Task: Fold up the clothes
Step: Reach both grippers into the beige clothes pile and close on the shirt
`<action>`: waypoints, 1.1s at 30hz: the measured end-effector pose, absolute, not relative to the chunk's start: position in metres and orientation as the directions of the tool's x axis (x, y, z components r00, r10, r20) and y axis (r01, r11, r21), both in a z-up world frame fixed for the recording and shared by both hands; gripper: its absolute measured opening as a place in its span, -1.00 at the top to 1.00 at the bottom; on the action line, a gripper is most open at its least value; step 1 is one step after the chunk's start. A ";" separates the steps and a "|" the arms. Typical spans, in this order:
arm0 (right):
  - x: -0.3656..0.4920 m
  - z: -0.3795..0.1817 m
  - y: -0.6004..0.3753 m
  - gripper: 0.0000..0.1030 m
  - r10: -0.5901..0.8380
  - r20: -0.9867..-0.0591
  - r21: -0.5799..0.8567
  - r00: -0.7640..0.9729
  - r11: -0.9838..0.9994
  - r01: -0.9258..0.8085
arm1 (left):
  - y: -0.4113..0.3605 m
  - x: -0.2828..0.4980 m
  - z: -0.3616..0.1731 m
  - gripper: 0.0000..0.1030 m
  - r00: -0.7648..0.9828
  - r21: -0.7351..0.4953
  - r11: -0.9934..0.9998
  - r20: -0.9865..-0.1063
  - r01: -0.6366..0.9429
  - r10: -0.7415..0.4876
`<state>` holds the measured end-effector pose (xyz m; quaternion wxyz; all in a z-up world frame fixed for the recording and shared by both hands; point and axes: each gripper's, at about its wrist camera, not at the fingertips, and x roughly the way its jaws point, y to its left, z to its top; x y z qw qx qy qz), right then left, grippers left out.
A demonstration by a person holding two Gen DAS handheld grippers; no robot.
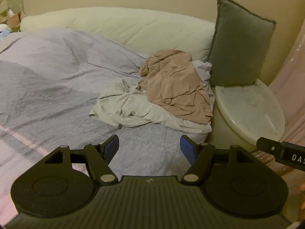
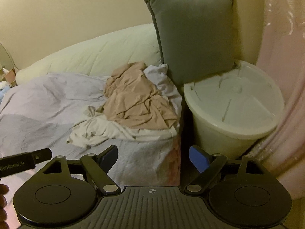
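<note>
A crumpled tan garment (image 1: 175, 89) (image 2: 137, 103) lies on top of a rumpled off-white garment (image 1: 129, 110) (image 2: 106, 131) at the right side of the bed, by its edge. A pale lavender cloth (image 1: 204, 70) (image 2: 162, 78) is bunched behind them. My left gripper (image 1: 149, 147) is open over the bedspread, short of the pile, nothing between its blue pads. My right gripper (image 2: 153, 156) is open too, over the bed's right edge, below the pile. Each view shows the other gripper's black body at its side edge.
A lavender textured bedspread (image 1: 57, 95) covers the bed, with a cream headboard cushion (image 1: 133, 28) behind. A grey pillow (image 2: 194, 36) stands upright on a white round lidded bin (image 2: 234, 103) right of the bed. A pink curtain (image 2: 286, 76) hangs at far right.
</note>
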<state>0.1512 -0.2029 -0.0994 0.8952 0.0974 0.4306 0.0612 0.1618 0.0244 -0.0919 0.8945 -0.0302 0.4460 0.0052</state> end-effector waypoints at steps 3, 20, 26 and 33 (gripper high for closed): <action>0.186 -0.119 -0.205 -0.34 0.197 -0.777 0.225 0.598 0.974 -0.029 | 0.017 0.199 -0.109 -0.20 0.581 -0.054 0.998 -0.813 -0.016 -0.035; 0.365 -0.225 -0.211 -0.18 0.214 -0.839 0.243 0.500 0.970 -0.008 | -0.014 0.376 -0.210 -0.24 0.503 -0.047 0.997 -0.861 0.059 -0.071; 0.404 -0.269 -0.205 -0.18 0.235 -0.864 0.268 0.445 0.963 0.012 | -0.008 0.418 -0.251 -0.28 0.471 -0.075 0.997 -0.878 0.030 -0.081; 0.425 -0.312 -0.203 -0.17 0.268 -0.884 0.306 0.384 0.951 0.041 | 0.005 0.440 -0.285 -0.30 0.446 -0.150 0.989 -0.884 0.005 -0.137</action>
